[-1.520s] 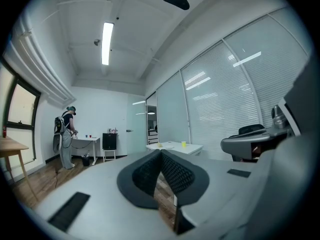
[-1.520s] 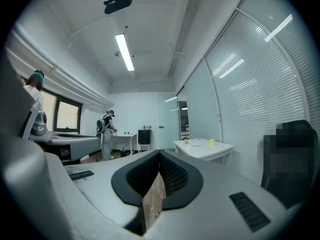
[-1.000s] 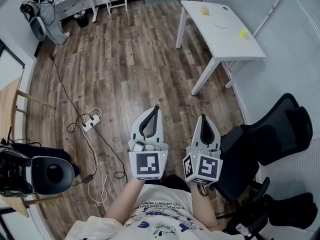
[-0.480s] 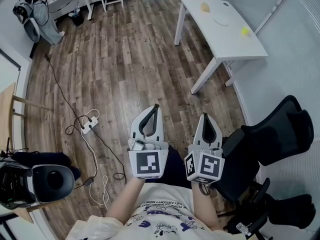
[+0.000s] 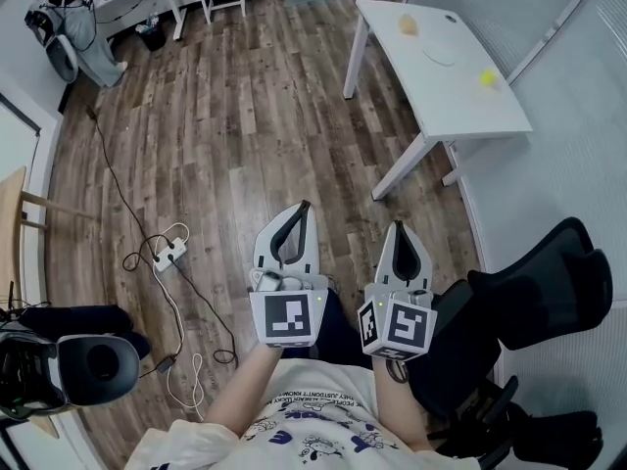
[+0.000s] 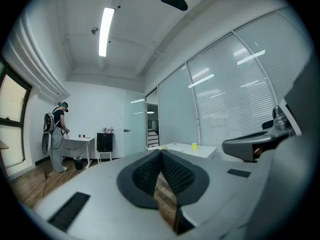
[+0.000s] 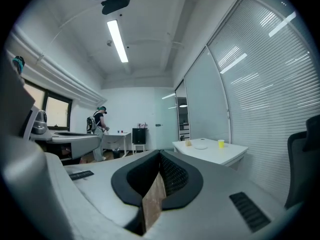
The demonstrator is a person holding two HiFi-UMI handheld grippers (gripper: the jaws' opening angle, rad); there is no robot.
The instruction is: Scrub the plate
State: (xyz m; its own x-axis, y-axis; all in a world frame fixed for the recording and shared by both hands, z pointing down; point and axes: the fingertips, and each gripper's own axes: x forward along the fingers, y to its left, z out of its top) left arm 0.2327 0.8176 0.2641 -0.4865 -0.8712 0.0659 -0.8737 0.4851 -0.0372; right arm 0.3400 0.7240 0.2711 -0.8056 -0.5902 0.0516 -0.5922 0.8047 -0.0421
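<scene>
I hold the left gripper (image 5: pixel 305 209) and the right gripper (image 5: pixel 398 229) level, and both have their jaws closed on nothing. The plate (image 5: pixel 440 53) lies on the white table (image 5: pixel 470 106), well ahead of the jaws and off to their right. I judge it stiff, smooth and probably breakable, so I'd take it by the rim. A yellow cup (image 5: pixel 487 79) and a sponge-like lump (image 5: pixel 407 25) sit near it. An office chair (image 5: pixel 534 282) stands close on the right of the right jaws. A power strip (image 5: pixel 167 254) with cables lies below, left of the left jaws.

Bright, even light falls from a ceiling strip lamp (image 6: pixel 106 31), upper left in the left gripper view. Both gripper views bulge fisheye-style, with black corners and blurred nearest surfaces. The head view is sharp, with soft shadows.
</scene>
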